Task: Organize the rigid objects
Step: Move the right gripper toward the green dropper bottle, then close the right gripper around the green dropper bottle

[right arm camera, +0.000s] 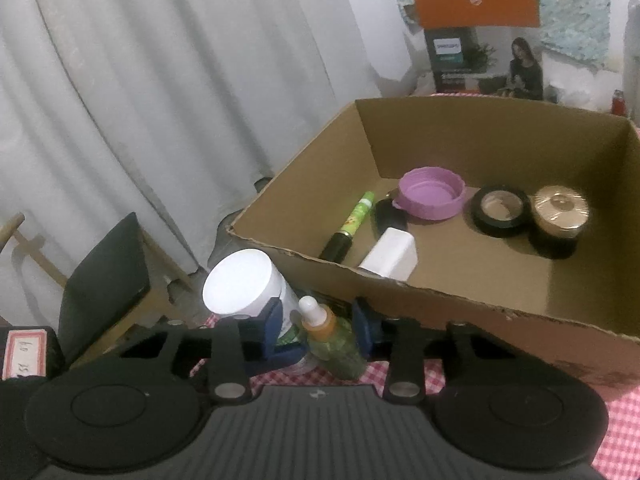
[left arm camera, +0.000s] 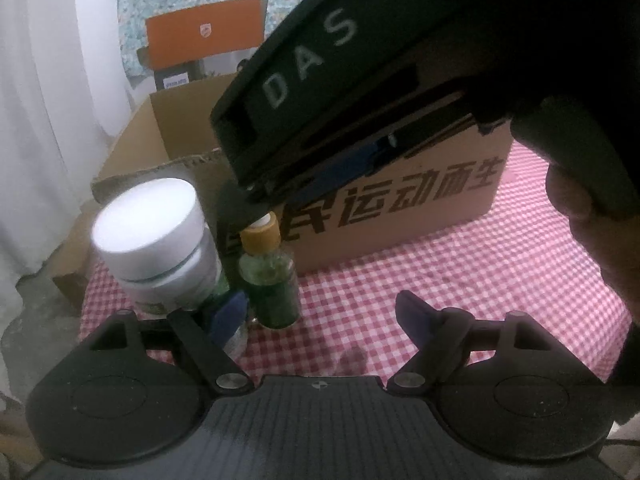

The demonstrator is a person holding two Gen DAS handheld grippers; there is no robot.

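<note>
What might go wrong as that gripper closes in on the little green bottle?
The right gripper has its jaws around the green dropper bottle, with the white-lidded jar right beside it; the near jaw may knock the jar over. The cardboard box wall rises just behind, so lifting the bottle could catch its torn edge. The left gripper hovers close and might collide.

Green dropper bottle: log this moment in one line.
right tool: around green dropper bottle, not shut | left tool: open | cardboard box: partly filled
</note>
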